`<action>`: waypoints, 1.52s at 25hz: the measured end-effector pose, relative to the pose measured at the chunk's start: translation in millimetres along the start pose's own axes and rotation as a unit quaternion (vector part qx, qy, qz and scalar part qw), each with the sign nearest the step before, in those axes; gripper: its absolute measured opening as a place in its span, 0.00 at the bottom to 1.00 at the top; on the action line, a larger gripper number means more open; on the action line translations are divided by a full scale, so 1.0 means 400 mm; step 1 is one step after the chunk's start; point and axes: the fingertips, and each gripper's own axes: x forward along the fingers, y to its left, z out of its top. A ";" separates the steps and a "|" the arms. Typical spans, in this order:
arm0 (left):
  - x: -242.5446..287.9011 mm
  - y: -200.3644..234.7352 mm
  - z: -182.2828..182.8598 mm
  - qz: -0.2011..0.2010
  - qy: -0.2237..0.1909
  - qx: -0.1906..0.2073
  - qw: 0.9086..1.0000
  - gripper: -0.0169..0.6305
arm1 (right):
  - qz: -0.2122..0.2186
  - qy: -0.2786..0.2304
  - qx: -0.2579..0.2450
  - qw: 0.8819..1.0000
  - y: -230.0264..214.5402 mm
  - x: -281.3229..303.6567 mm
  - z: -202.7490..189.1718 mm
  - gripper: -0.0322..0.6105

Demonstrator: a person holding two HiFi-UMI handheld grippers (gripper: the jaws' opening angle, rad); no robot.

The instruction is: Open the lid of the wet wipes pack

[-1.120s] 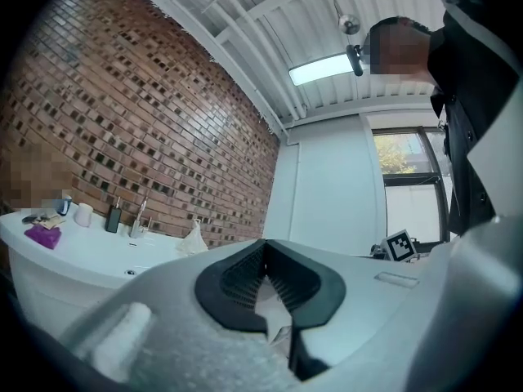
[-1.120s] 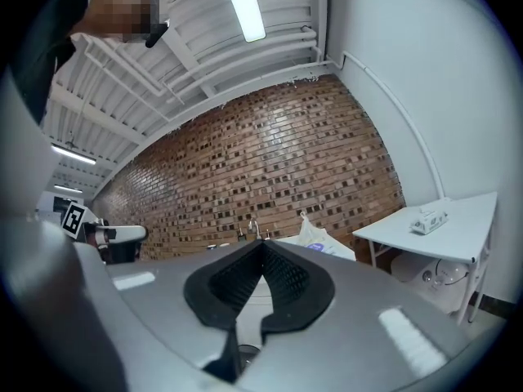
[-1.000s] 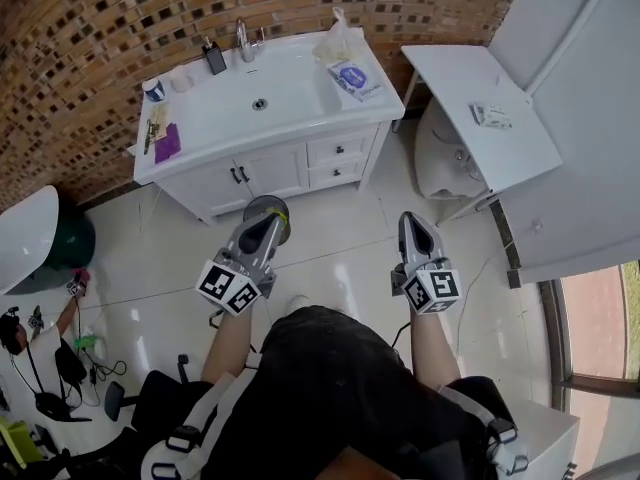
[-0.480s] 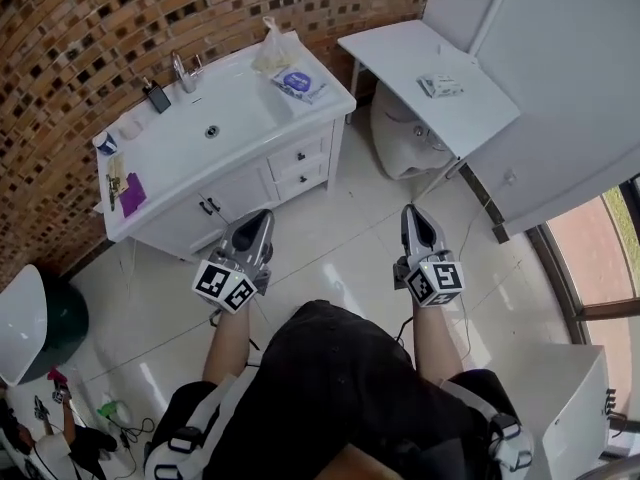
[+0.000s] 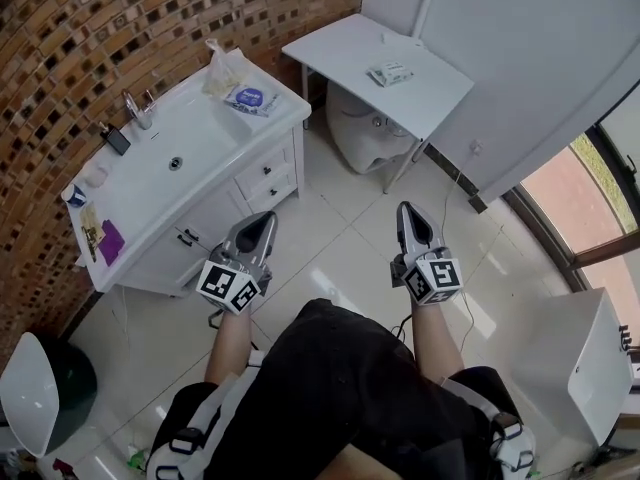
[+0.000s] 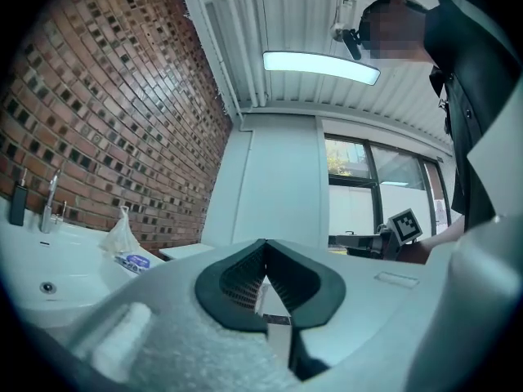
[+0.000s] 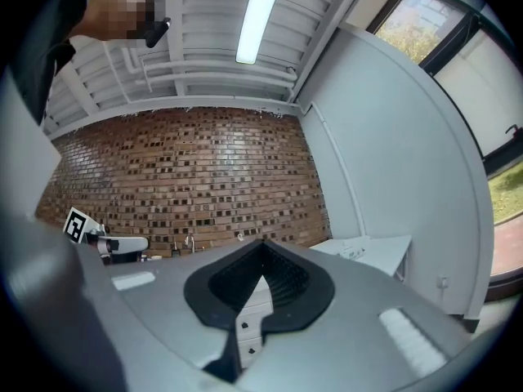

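Biggest thing in my feed is the brown brick-and-mosaic wall (image 5: 60,48) curving down the left side. A white vanity cabinet with a built-in sink (image 5: 215,213) stands against it. Just past the vanity's far end there's a white rectangular side table (image 5: 340,46). Both grippers hang over the glossy pale tile floor (image 5: 340,263), well apart from all of that. The left gripper (image 5: 264,220) points toward the vanity's drawers and the right gripper (image 5: 410,211) toward the table. Jaws are pressed together on both, nothing between them. The white wet wipes pack with a blue oval label (image 5: 250,98) lies flat on the vanity top at its far end, just beside a crumpled clear plastic bag (image 5: 222,68). It's too small for me to tell how the lid sits. There's also a small pale packet (image 5: 390,73) on the table, no idea what it is. A chrome tap (image 5: 135,108) and a dark soap bottle (image 5: 116,140) sit behind the basin.
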 end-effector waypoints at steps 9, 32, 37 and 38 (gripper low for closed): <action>0.076 -0.051 -0.021 -0.065 0.005 -0.031 0.997 0.03 | -0.088 -0.004 0.001 0.996 -0.077 -0.138 0.006 0.06; 0.239 -0.190 -0.062 -0.117 0.021 -0.038 0.992 0.03 | -0.166 -0.015 0.022 0.986 -0.272 -0.309 -0.004 0.06; 0.306 -0.202 -0.078 -0.098 0.031 -0.044 0.994 0.03 | -0.151 -0.013 0.012 0.988 -0.344 -0.280 0.009 0.06; 0.318 -0.214 -0.075 -0.105 0.026 -0.047 0.993 0.03 | -0.149 -0.015 0.012 0.989 -0.359 -0.279 0.011 0.06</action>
